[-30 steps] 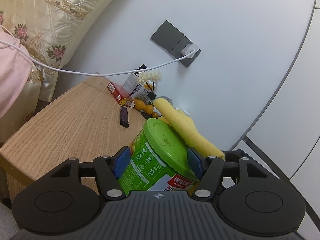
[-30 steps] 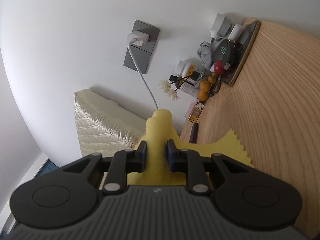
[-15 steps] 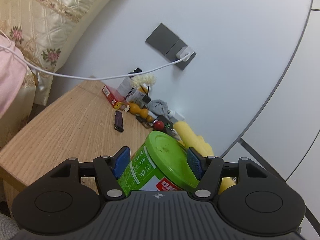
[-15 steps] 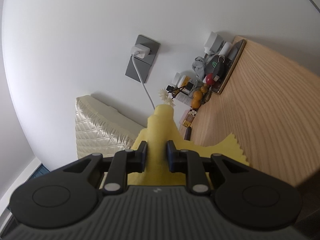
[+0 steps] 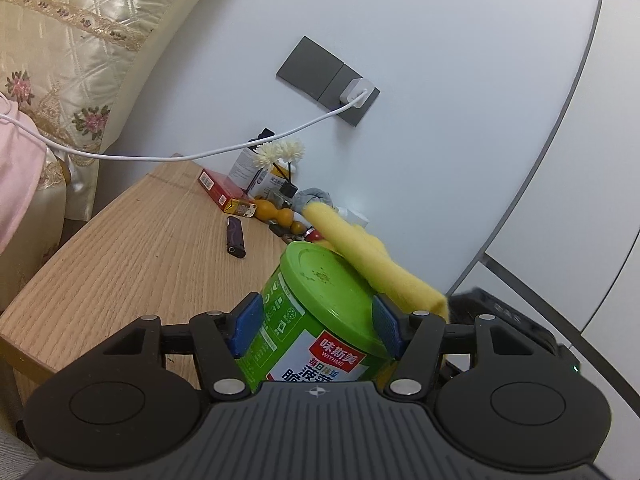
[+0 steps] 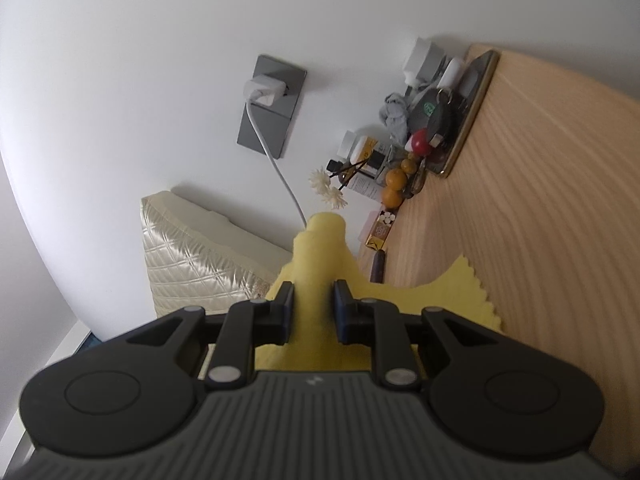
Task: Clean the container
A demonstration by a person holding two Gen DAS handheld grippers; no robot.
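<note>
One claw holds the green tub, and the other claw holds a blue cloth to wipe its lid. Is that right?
Almost. The cloth is yellow, not blue; the right wrist view shows the right gripper pinching it. The rest holds: the left wrist view shows the left gripper holding the green tub, with the cloth lying against its lid.

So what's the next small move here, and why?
Probably sweep the yellow cloth in the right gripper leftward across the green lid. The left gripper holds the container steady, the cloth rests at the lid's right edge, and brown specks show near its centre.
</note>
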